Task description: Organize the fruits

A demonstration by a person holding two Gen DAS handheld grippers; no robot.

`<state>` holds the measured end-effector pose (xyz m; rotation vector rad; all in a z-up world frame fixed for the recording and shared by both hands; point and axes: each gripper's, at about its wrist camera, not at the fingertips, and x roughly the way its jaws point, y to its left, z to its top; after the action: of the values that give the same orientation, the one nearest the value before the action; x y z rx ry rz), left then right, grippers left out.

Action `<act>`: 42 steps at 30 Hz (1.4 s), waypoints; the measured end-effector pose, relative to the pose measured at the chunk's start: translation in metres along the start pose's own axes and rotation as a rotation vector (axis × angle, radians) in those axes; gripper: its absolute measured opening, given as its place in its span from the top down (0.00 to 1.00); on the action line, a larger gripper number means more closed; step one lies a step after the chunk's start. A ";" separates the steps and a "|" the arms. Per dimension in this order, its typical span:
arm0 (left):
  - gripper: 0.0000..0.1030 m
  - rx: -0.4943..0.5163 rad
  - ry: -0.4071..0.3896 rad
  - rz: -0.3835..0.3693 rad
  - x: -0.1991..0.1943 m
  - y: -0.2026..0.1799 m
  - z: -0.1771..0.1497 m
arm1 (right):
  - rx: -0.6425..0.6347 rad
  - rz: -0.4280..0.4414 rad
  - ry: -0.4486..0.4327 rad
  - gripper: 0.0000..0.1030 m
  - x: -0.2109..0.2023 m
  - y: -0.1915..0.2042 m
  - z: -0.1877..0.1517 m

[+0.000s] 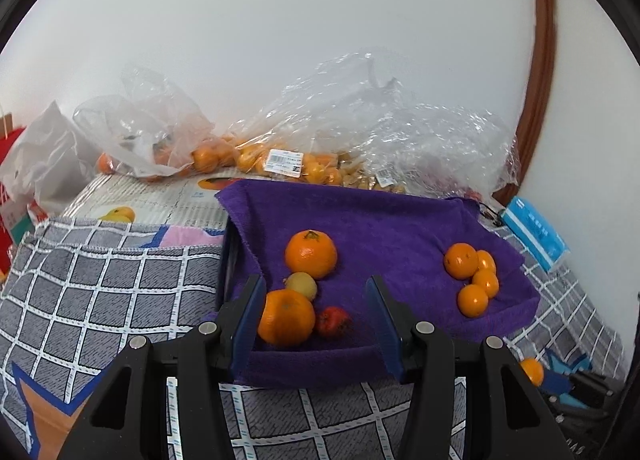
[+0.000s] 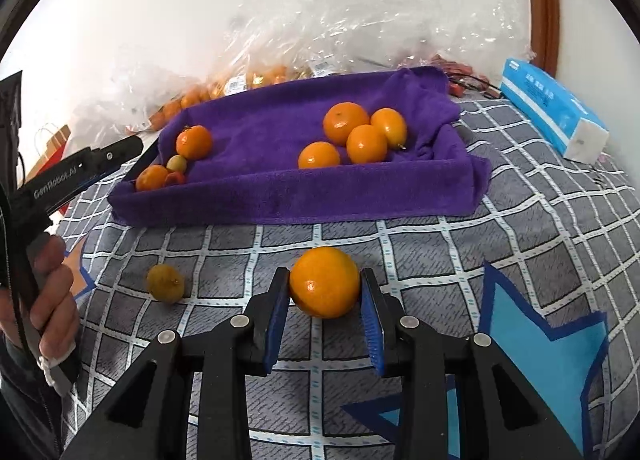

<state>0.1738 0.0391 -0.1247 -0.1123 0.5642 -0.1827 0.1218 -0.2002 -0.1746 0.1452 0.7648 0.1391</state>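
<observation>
A tray lined with a purple towel [image 1: 384, 228] [image 2: 280, 200] holds two groups of fruit. On its left side lie two oranges [image 1: 311, 253], a small yellow fruit [image 1: 301, 285] and a small red fruit [image 1: 334, 321]. On its right side lie several small oranges [image 1: 472, 278] [image 2: 354, 132]. My left gripper [image 1: 316, 312] is open over the tray's left side, and an orange [image 1: 286, 317] lies against its left finger. My right gripper [image 2: 325, 296] is shut on a large orange [image 2: 325, 282] just above the checked cloth. A small yellow-brown fruit [image 2: 165, 283] lies on the cloth to its left.
Clear plastic bags of oranges [image 1: 280, 160] [image 2: 240, 80] lie behind the tray against the white wall. A blue tissue pack [image 2: 552, 108] [image 1: 534, 232] lies at the right. A red paper bag [image 2: 52, 144] stands at far left. The grey checked cloth [image 2: 440, 252] covers the surface.
</observation>
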 end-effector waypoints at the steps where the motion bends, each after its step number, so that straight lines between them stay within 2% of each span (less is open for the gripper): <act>1: 0.52 0.019 -0.001 -0.008 0.000 -0.004 -0.002 | 0.001 -0.001 -0.006 0.66 -0.001 0.000 0.000; 5: 0.52 0.049 0.023 -0.009 0.004 -0.010 -0.004 | 0.020 0.001 -0.012 0.66 -0.002 -0.003 0.000; 16: 0.52 -0.023 0.043 -0.015 0.003 0.004 -0.006 | 0.043 0.031 -0.025 0.66 -0.004 -0.008 0.000; 23: 0.52 0.019 0.108 -0.027 -0.015 -0.005 -0.028 | 0.065 0.024 -0.027 0.66 -0.005 -0.014 0.000; 27: 0.52 0.021 0.184 -0.023 -0.026 -0.003 -0.045 | 0.058 0.018 -0.022 0.66 -0.004 -0.012 -0.001; 31: 0.52 0.003 0.220 -0.052 -0.032 -0.001 -0.055 | 0.053 0.009 -0.018 0.66 -0.003 -0.011 -0.001; 34: 0.52 0.054 0.232 -0.052 -0.032 -0.012 -0.057 | 0.057 0.003 -0.021 0.66 -0.004 -0.012 -0.001; 38: 0.52 0.137 0.219 -0.125 -0.035 -0.036 -0.058 | 0.082 -0.007 -0.029 0.66 -0.006 -0.018 -0.001; 42: 0.52 0.118 0.252 -0.173 -0.025 -0.045 -0.054 | 0.115 -0.042 -0.032 0.66 -0.011 -0.029 -0.005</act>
<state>0.1179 -0.0033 -0.1496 -0.0233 0.7939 -0.4010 0.1127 -0.2304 -0.1762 0.2400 0.7435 0.0522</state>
